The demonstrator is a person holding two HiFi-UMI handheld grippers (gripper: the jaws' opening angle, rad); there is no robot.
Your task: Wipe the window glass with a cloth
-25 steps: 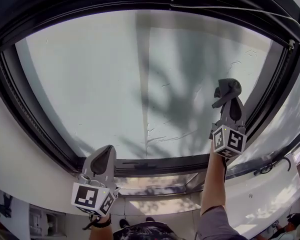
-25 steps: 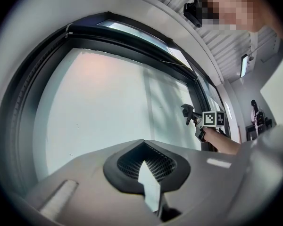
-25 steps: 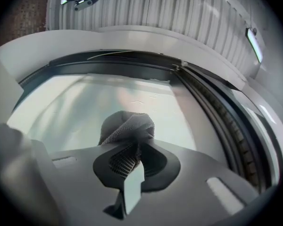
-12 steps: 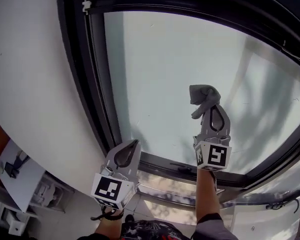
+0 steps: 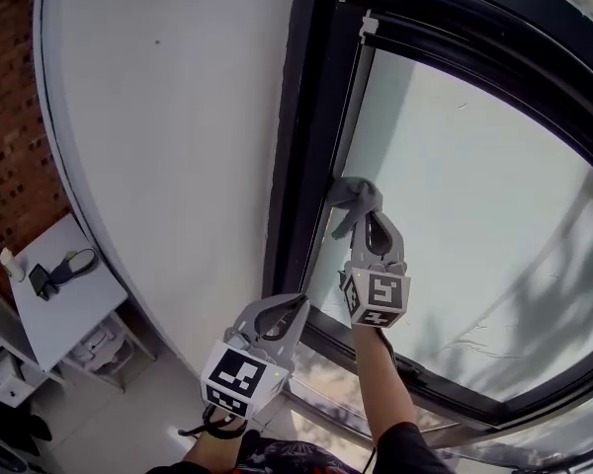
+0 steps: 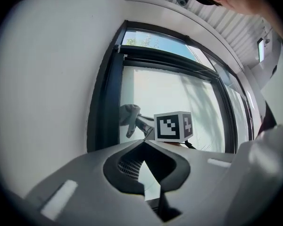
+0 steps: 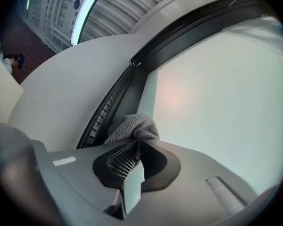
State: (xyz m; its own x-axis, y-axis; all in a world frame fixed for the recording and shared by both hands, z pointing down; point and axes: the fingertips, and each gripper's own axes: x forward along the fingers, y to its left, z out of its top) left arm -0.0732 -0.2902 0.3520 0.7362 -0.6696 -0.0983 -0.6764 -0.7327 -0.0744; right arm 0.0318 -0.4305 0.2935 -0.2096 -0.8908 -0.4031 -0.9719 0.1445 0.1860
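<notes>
The window glass fills the right of the head view inside a black frame. My right gripper is raised against the pane's left edge, shut on a crumpled grey cloth that touches the glass beside the frame. In the right gripper view the cloth bulges out past the tips, with the frame to its left and the glass to its right. My left gripper hangs lower, near the frame's bottom corner, shut and empty. From the left gripper view I see the cloth and the glass.
A curved white wall lies left of the frame, with brick beyond it. Below left stands a small white table with small items on it. The window's lower black rail runs under the right arm.
The right gripper has carried the cloth leftward across the pane, from the right side to the left frame edge. The head view has swung left with it, and the left gripper followed low.
</notes>
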